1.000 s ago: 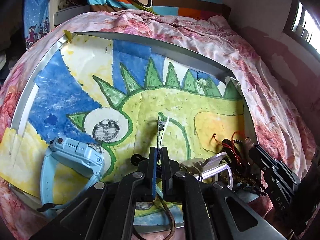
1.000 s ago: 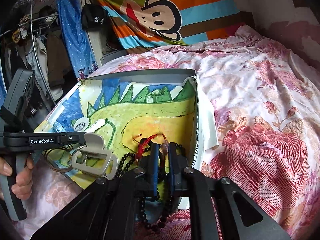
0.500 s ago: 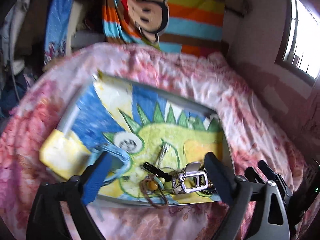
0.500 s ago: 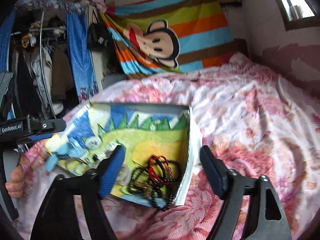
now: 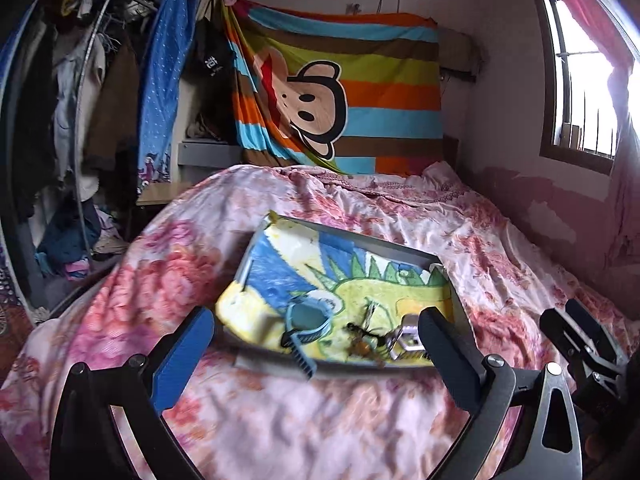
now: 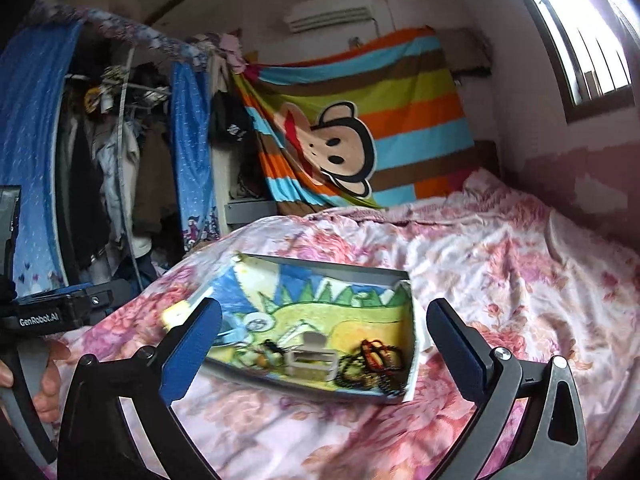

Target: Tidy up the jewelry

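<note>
A shallow grey tray (image 5: 360,245) lined with a dinosaur drawing lies on the bed. In it are a light blue watch (image 5: 308,317), a thin clip (image 5: 370,312), a silver watch (image 6: 312,356) and black and red bead bracelets (image 6: 372,360). My left gripper (image 5: 314,320) hangs back from the tray's near edge, its jaws opening wide with nothing held between them. My right gripper (image 6: 324,308) also stands off the tray, jaws opening and empty. Each gripper shows at the edge of the other's view, the left one in a hand (image 6: 48,364).
A pink floral bedspread (image 5: 280,420) covers the bed around the tray. A striped monkey cloth (image 5: 340,92) hangs at the head. Hanging clothes (image 5: 80,100) crowd the left; a window (image 5: 588,80) and wall are on the right.
Both grippers went from shut to wide open and drew back and up from the tray. The clip and the bead bracelets they were at now lie in the tray.
</note>
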### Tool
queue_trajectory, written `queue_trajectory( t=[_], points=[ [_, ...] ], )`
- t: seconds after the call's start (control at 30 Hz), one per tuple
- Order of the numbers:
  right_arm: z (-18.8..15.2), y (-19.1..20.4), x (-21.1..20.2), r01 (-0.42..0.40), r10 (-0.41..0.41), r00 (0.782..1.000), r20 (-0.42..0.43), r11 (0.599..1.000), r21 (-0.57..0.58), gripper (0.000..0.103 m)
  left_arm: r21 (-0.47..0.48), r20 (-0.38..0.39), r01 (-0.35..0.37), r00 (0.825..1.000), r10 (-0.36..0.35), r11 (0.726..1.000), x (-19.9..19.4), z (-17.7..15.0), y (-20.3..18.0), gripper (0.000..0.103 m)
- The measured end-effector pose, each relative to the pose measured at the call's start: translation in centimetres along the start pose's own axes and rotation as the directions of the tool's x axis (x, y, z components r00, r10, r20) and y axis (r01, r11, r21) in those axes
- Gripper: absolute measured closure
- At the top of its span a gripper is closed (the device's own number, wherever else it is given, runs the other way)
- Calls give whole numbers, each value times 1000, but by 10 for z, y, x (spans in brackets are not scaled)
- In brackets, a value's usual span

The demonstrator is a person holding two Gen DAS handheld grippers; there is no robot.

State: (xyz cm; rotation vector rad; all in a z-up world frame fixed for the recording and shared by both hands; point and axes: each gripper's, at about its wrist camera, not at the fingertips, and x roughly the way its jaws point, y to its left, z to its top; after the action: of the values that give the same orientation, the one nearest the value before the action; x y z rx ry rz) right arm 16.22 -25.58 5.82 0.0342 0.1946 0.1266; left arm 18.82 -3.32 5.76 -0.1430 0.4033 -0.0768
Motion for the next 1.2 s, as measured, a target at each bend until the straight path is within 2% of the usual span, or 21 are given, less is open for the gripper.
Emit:
queue_trajectory(
  t=[0.2,0.5,0.77,0.93,1.2],
  points=[
    [-3,32,-34,15,-16,1000,-25,999,-35,2,25,37,4,999,-5,1000,-34,-15,20,0],
    [-21,37,-63,58,-59,995,-81,998,-13,2,38,24,-22,999,22,999,-64,-39,37,0],
    [-36,40,-57,74,-77,991,-112,997,-33,2,98,27,-33,999,31,995,-68,-56,31,0],
    [-41,33,-49,98,-99,986,-135,995,-14,2,99,-16,-30,999,32,995,-58,-63,31,0],
    [-48,29,-39,114,-114,980,-165,993,-8,2,119,-16,-56,998,58,991,-53,-66,30,0]
  ],
)
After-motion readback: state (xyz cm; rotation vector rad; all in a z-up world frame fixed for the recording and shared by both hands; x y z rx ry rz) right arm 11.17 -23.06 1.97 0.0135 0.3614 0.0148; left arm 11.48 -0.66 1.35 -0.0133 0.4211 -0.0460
